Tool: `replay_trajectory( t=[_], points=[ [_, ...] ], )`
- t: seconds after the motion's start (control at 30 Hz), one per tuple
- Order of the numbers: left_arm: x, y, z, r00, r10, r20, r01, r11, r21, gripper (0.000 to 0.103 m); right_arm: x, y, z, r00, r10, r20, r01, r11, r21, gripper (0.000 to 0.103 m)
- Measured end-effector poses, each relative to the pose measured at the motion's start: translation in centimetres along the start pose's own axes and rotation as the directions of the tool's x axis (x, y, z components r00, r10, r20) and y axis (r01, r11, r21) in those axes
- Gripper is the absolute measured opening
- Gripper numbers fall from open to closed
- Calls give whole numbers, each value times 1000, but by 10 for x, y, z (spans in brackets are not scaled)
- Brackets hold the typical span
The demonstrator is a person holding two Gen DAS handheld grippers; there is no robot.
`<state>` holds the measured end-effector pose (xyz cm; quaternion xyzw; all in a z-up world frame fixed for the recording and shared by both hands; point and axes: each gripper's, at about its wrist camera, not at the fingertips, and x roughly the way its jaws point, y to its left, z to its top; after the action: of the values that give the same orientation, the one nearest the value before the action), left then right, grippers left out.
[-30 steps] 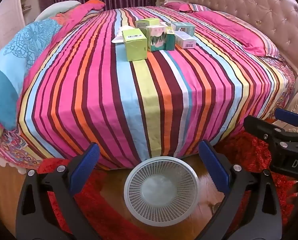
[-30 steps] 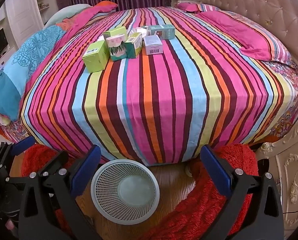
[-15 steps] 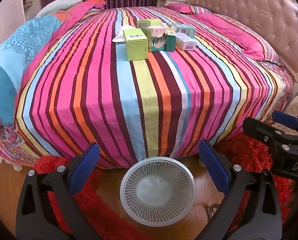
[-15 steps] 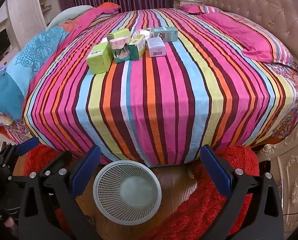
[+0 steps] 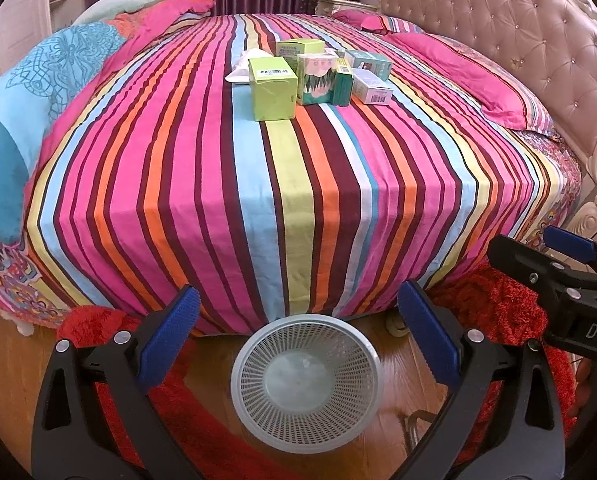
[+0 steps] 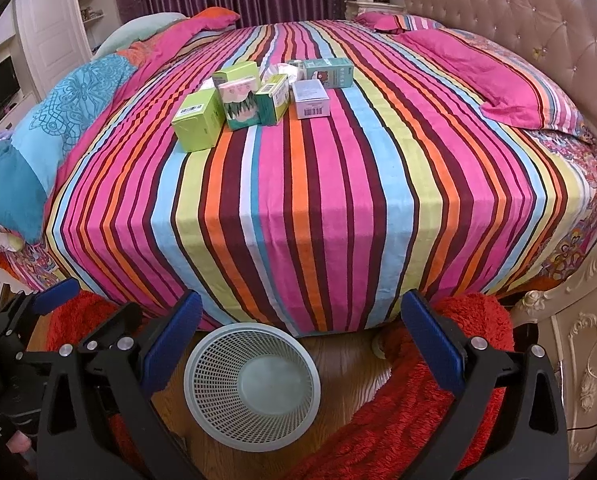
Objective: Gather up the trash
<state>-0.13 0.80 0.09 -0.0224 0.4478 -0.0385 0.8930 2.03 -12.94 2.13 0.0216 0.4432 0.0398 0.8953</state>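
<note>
Room: bedroom, striped bed filling the view, used as landmark.
Left gripper: at the bed's foot, tongs apart, empty.
Basket: on the floor at the bed's foot, mouth up, likely to receive trash.
Boxes: clustered mid-bed, well beyond reach, untouched.
Right gripper: beside the left one, tongs apart, empty.

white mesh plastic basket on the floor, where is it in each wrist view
Left wrist: the white mesh plastic basket sits bottom centre, between the open left gripper's fingers.
Right wrist: the basket sits bottom, left of centre, nearer the right gripper's left finger.
Shared landmark: the striped bedspread's foot edge just above it.
</note>
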Motion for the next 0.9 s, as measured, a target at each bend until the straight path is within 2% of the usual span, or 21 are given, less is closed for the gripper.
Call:
replay_trajectory(
  t=[0.37,0.9],
  points=[
    [0,1,0,1000,-1,0,1,1000,-1,96,1,-3,1,1000,-7,-2,7,1000,10,95],
    [14,10,2,999,-1,-37,-1,999,-40,96,12,-4,2,999,3,-36,-3,1000,17,95]
  ],
)
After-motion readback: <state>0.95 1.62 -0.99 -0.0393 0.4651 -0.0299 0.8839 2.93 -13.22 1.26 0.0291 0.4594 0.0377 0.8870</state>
